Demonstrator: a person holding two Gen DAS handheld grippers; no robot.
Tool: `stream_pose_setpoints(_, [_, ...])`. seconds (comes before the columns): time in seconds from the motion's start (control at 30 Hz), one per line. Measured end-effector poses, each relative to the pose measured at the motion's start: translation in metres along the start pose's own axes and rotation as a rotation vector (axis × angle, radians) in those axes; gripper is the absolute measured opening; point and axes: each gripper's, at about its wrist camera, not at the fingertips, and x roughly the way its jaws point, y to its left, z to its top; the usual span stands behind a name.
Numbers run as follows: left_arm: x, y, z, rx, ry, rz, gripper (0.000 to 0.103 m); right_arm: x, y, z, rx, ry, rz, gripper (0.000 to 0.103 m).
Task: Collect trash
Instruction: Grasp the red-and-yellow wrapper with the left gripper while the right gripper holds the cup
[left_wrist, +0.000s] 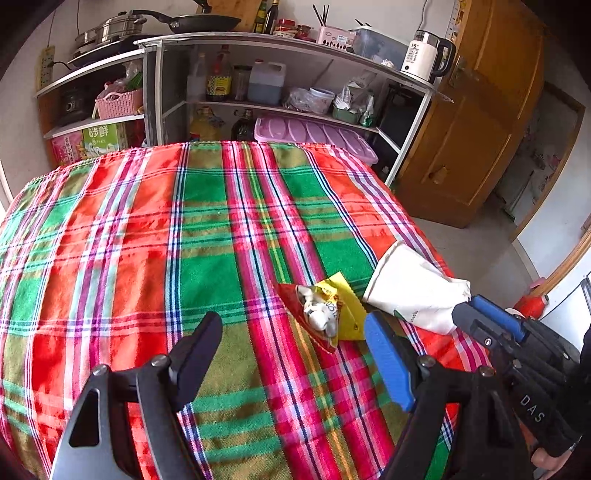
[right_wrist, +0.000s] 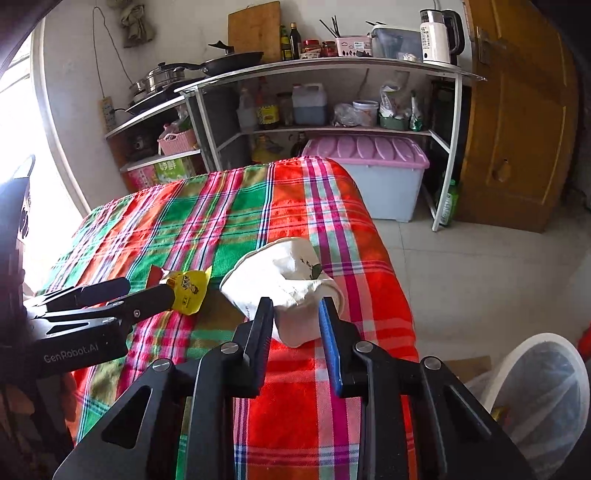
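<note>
On the plaid cloth near its right edge lie two bits of trash: a crushed white paper cup on its side, and just left of it a crumpled yellow-and-red wrapper.

My right gripper has its jaws around the cup's squashed base. From its own wrist view both pads look pressed on the paper, so I call it gripping the cup — the mouth end still rests on the cloth, so no lift yet. My left gripper is spread wide with nothing in it; the wrapper sits just ahead, between the line of its fingers but not touched.

Step in hand, as I judge it: pickup of both pieces, cup secured first, wrapper next. Next move calls for the left to ease forward and down over the wrapper, then close. It's thin and crinkly, so the pads need to bite the bunched middle or it may slip out. The right then needs to lift the cup clear and swing it right, toward the bin.

Containers — a white bin with a dark liner stands on the floor off the table's right edge; something yellowish shows inside low down, can't tell what. Cup looks empty from the open mouth, though the inside is mostly hidden.
</note>
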Motion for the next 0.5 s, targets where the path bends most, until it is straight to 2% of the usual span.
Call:
stream_pose_setpoints(0.13, [0.003, 0.000, 0.001, 0.003, 0.002, 0.006, 0.081, 0.002, -0.002, 0.000, 0.017, 0.009, 0.024, 0.027])
stream_pose_setpoints(0.23, [0.005, -0.001, 0.002, 0.005, -0.001, 0.004, 0.081, -0.005, -0.006, 0.003, 0.040, -0.024, 0.025, 0.029])
stream_pose_setpoints(0.3, [0.008, -0.001, 0.003, 0.002, 0.006, 0.008, 0.081, -0.005, -0.009, 0.007, 0.050, -0.035, 0.032, 0.045])
stream_pose_setpoints(0.5, [0.011, 0.001, 0.002, -0.003, 0.008, 0.012, 0.081, 0.009, -0.004, 0.017, -0.013, -0.007, 0.041, 0.056])
